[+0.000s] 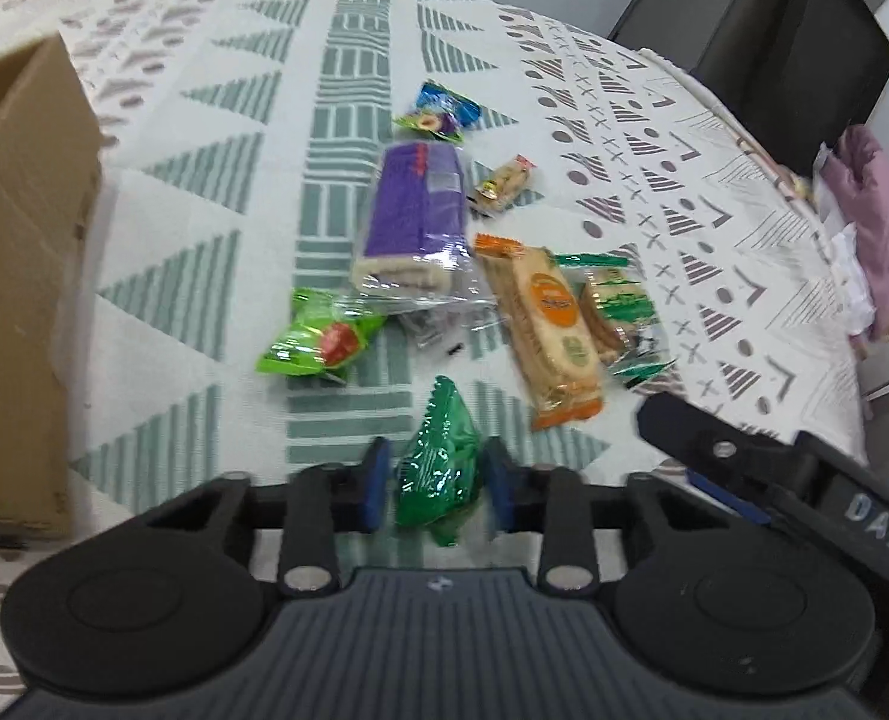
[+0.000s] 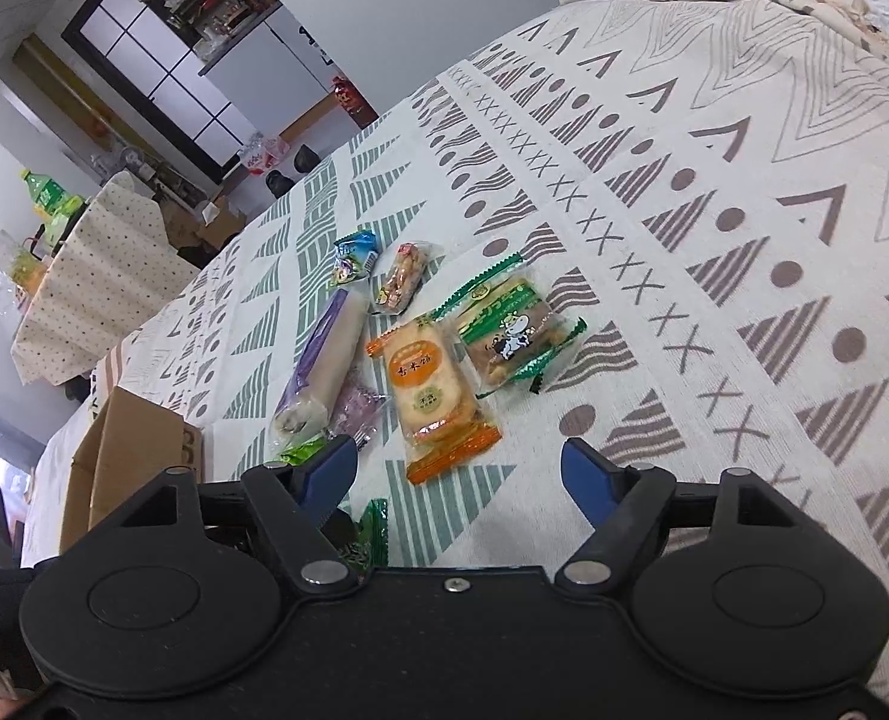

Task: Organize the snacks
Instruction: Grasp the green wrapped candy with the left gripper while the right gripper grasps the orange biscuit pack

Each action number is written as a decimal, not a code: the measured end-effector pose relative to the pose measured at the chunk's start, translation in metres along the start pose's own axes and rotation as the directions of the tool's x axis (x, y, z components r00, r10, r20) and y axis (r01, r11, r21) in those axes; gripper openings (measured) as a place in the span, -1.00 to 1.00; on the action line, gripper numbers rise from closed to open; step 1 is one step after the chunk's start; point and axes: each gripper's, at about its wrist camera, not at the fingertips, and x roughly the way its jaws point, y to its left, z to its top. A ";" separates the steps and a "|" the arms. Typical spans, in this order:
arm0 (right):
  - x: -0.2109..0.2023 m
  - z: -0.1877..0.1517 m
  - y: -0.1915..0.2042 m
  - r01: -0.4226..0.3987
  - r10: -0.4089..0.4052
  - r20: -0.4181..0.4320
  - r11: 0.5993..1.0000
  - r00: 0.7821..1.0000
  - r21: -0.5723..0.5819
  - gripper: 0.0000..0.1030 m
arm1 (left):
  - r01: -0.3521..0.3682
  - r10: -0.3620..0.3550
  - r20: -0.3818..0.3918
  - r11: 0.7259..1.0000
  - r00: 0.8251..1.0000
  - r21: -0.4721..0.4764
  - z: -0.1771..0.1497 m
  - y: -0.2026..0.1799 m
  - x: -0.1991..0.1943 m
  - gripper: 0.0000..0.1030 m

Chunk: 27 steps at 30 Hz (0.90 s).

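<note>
The left tongs have their two blue pads on either side of a dark green packet, and they seem to be closed on it, though the pads touch only the soft, crinkled wrapper. This is the first risk: the foil is slippery and puffed with air, so if the grip is light the packet may slide out or turn sideways on the way to the cardboard box, which stands at the left on the bench. The box wall is tall and close, so I think the packet or the tongs could also knock its edge. The right tongs are open wide and hold nothing; they hang above the orange cracker pack. Because this pack lies touching the green cow-print pack and near the long purple roll, a grab from here might pinch two wrappers together or push one away. The left wrist view shows things the other does not: the grip on the green packet, the bright green candy bag and the full side of the box. The right wrist view shows the printed faces of the packs and the small blue packet beside a small nut bar, and only a corner of the green packet.
</note>
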 end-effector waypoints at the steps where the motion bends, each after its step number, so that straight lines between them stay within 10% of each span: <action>1: 0.004 0.001 0.000 0.000 0.000 -0.004 1.000 1.000 -0.004 0.43 | -0.005 0.005 0.007 1.000 1.000 0.004 0.000 -0.001 0.000 -0.50; 27: 0.063 0.006 0.028 0.047 -0.054 -0.032 0.980 0.998 -0.192 0.10 | -0.016 0.016 0.068 1.000 0.998 0.008 0.018 0.019 -0.024 -0.56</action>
